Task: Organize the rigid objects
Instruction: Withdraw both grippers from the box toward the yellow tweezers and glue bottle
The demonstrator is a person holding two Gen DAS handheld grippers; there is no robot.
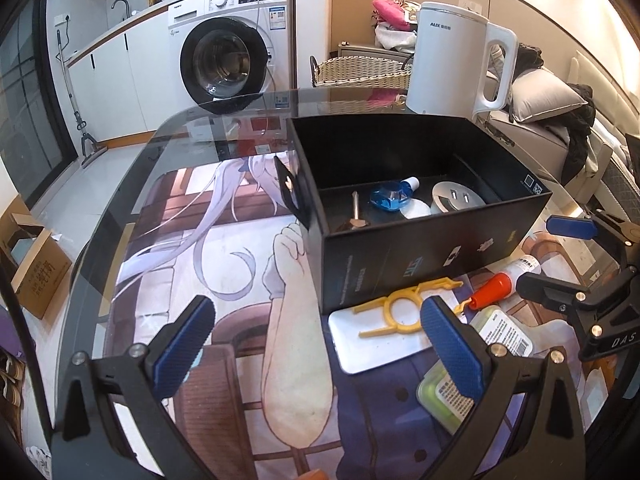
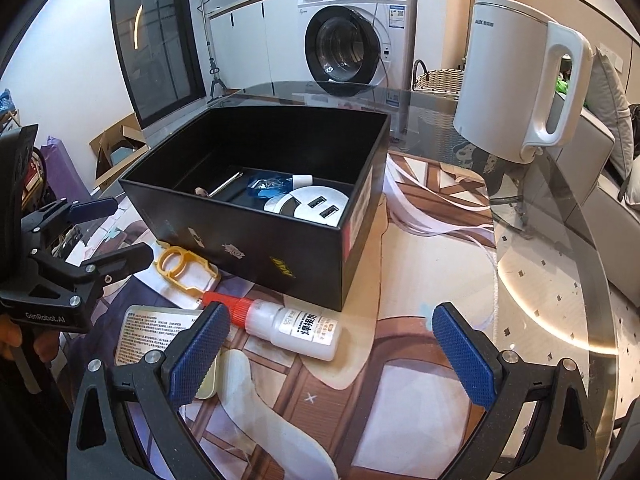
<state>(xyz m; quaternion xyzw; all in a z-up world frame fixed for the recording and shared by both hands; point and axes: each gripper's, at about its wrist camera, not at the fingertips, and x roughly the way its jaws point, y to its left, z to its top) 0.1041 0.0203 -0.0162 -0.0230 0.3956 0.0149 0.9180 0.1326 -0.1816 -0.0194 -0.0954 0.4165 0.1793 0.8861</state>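
In the left wrist view, the left tongs stand wide apart and empty above the printed mat on the glass counter. A black box sits open on the mat, holding a blue faceted bottle with a white cap, a round silver USB socket plate, a white disc and a metal rod with a wooden end. Just in front of the box lie a yellow plastic ring tool on a white tray, a white bottle with a red nozzle and a green-edged labelled case. A white AUX kettle stands behind the box. The right tongs are at the right edge, spread and empty.

In the right wrist view, the right tongs gape wide with nothing between them. The red-nozzled bottle lies on its side just beside the box's near corner, its black-lettered label up. The left tongs hang open at the left, near the yellow tool.
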